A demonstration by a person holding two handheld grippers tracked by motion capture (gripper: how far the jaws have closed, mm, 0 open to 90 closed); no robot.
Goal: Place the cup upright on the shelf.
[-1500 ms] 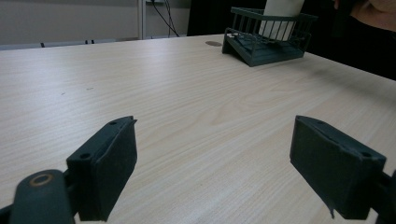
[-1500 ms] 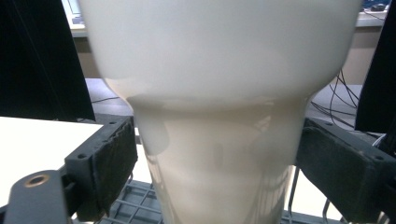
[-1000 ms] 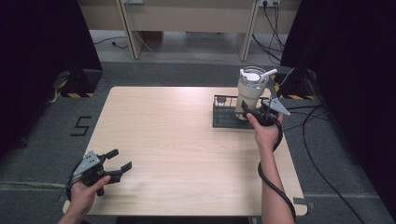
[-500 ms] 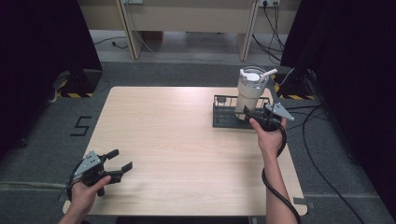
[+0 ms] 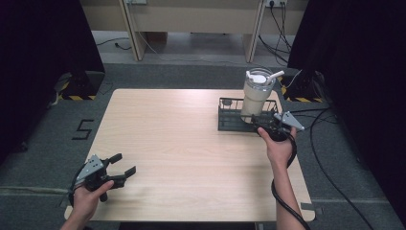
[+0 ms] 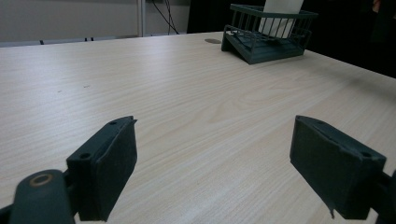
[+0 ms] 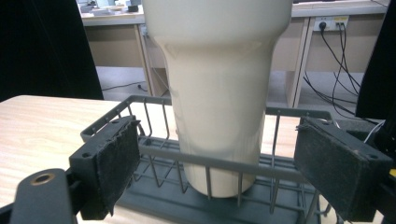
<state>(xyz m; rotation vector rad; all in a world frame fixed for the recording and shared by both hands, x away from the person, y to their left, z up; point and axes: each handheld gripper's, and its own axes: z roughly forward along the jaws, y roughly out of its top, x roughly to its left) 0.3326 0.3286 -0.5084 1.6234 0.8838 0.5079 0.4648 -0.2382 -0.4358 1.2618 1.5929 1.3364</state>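
Pale wood grain covers our bench [image 5: 191,143], ringed by grey floor and dark curtains. Our right gripper [image 7: 219,158] hangs released, jaws spread wide just outside the near rail of the dark wire rack [image 7: 215,161]. Upright inside that rack stands the cream tumbler [image 7: 217,93], at the bench's far right. Our left gripper [image 6: 215,172] is also released, low over the near left corner, well apart from the rack.

A single mark shaped like the digit 5 [image 5: 84,129] is showing in black on the grey floor [image 5: 43,143], left of the table [image 5: 182,143].
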